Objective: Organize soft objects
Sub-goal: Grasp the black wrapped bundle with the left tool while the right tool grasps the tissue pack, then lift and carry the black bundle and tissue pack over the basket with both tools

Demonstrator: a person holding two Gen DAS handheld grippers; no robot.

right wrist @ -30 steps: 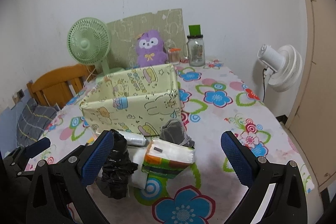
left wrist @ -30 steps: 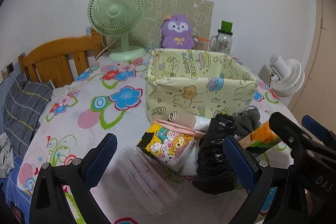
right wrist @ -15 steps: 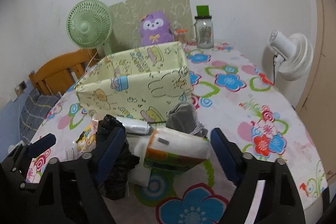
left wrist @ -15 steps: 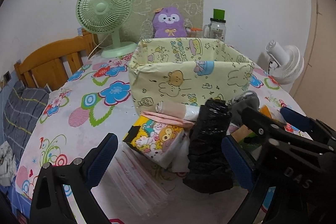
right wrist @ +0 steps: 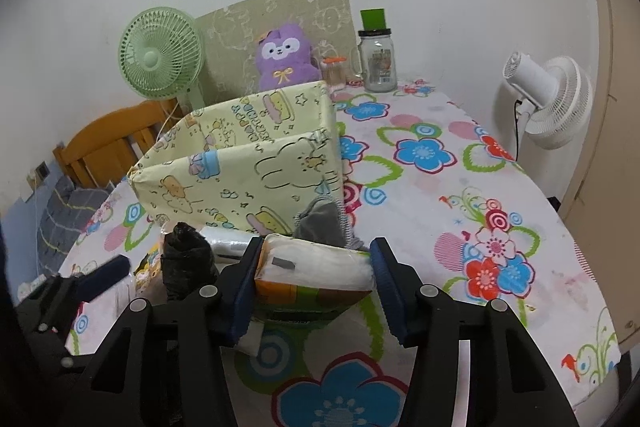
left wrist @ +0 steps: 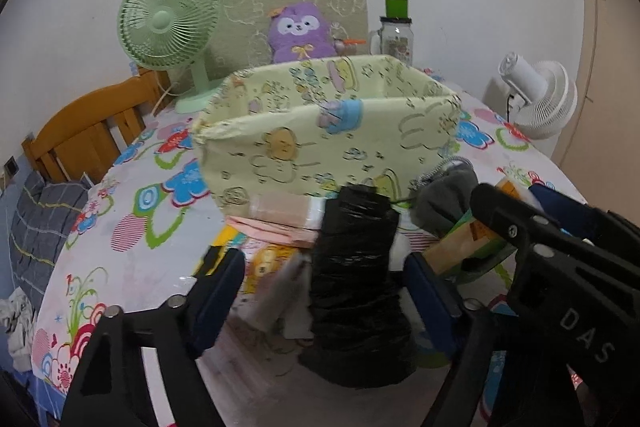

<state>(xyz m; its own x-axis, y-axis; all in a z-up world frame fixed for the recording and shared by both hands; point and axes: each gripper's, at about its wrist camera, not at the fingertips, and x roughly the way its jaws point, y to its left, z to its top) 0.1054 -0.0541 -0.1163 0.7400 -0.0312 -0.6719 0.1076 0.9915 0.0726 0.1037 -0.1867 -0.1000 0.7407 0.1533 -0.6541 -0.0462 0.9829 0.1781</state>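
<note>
Black bag roll (left wrist: pixel 356 283) sat between the pads of the left gripper (left wrist: pixel 324 287), jaws closing but still wide, pads not yet pressing it. Just left of the roll, inside the same gap, lay a cartoon-print pack (left wrist: pixel 264 263); a pink-and-white roll (left wrist: pixel 288 209) lay beyond it. Further right, the right gripper (right wrist: pixel 316 287) was closing around a tissue pack (right wrist: pixel 320 267), the pads at or nearly at its two ends; a firm hold could not be confirmed. A grey sock (right wrist: pixel 324 223) lay just beyond that pack. Ahead of both grippers stood the yellow fabric bin (right wrist: pixel 240 163), apparently empty. Judged barely started: everything remained outside the bin.
</note>
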